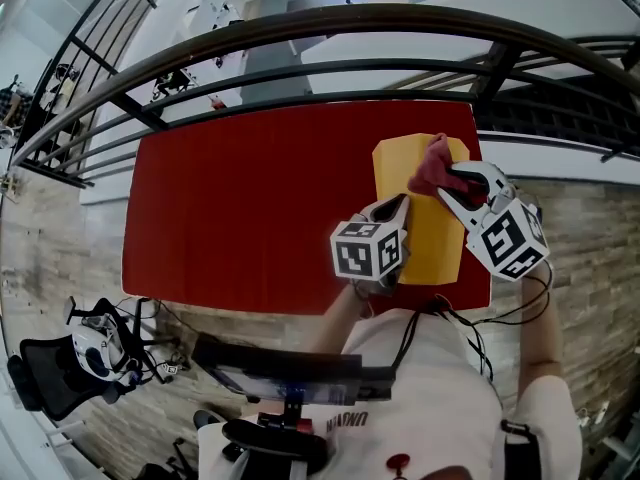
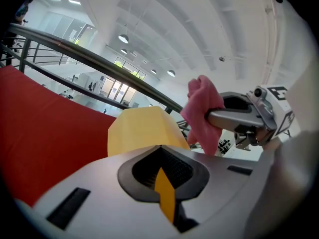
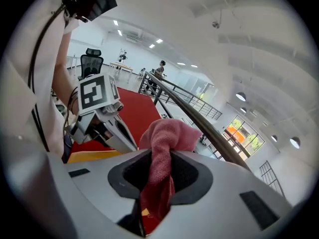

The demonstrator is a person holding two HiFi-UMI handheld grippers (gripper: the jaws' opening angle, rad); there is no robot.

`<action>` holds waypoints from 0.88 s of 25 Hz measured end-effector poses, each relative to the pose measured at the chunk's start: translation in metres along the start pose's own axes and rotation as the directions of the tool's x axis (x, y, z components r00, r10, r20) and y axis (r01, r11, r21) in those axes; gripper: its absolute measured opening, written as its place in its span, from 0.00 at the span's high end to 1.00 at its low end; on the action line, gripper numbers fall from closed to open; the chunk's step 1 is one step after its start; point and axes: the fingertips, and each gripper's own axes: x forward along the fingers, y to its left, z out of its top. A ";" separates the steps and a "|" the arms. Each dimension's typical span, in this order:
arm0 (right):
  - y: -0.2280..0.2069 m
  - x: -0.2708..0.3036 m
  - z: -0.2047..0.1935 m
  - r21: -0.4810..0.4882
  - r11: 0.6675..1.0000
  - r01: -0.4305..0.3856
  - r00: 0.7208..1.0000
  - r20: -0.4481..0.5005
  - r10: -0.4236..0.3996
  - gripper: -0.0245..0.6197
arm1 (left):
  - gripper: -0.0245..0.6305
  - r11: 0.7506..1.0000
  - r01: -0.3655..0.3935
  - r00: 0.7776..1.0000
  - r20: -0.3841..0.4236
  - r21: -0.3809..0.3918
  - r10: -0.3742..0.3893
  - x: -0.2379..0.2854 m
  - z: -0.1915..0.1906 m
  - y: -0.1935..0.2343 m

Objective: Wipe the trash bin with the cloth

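Observation:
A yellow trash bin (image 1: 430, 238) stands at the right end of the red table (image 1: 250, 198). My left gripper (image 1: 398, 208) is at the bin's left side and shut on its yellow wall; in the left gripper view a thin yellow edge (image 2: 165, 195) sits between the jaws of the left gripper (image 2: 162, 176), with the bin (image 2: 139, 128) beyond. My right gripper (image 1: 447, 181) is shut on a pink cloth (image 1: 431, 166) held over the bin's far rim. In the right gripper view the cloth (image 3: 164, 143) bulges out of the jaws of the right gripper (image 3: 159, 176).
A curved dark railing (image 1: 300, 33) runs just beyond the table. A black office chair (image 1: 50, 378) and a dark stand (image 1: 285, 373) are at the near side on the brick-patterned floor. The table's left part carries nothing.

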 end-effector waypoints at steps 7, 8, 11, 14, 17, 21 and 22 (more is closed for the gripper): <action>-0.036 0.033 -0.006 -0.068 0.992 0.109 0.990 -0.087 -0.114 0.81 | 0.96 0.998 0.039 0.999 -0.016 0.052 -0.038 0.011 -0.002 -0.022; -0.038 0.037 -0.008 -0.081 0.991 0.107 0.988 -0.098 -0.115 0.81 | 0.96 0.998 0.045 0.999 -0.015 0.051 -0.044 0.012 -0.003 -0.025; -0.041 0.049 -0.012 -0.122 0.987 0.100 0.985 -0.126 -0.116 0.81 | 0.96 0.996 0.063 0.998 -0.018 0.060 -0.062 0.015 -0.003 -0.032; -0.042 0.068 -0.023 -0.171 0.983 0.073 0.979 -0.177 -0.103 0.81 | 0.96 0.995 0.072 0.997 -0.021 0.069 -0.071 0.017 -0.002 -0.036; -0.041 0.080 -0.034 -0.187 0.981 0.047 0.974 -0.209 -0.086 0.81 | 0.96 0.994 0.075 0.997 -0.031 0.082 -0.073 0.019 -0.004 -0.040; -0.042 0.082 -0.037 -0.190 0.981 0.022 0.974 -0.215 -0.064 0.81 | 0.96 0.996 0.071 0.997 -0.024 0.049 -0.070 0.015 -0.003 -0.032; -0.042 0.082 -0.039 -0.194 0.981 0.018 0.974 -0.219 -0.062 0.81 | 0.96 0.998 0.056 0.998 -0.009 0.031 -0.056 0.012 0.000 -0.027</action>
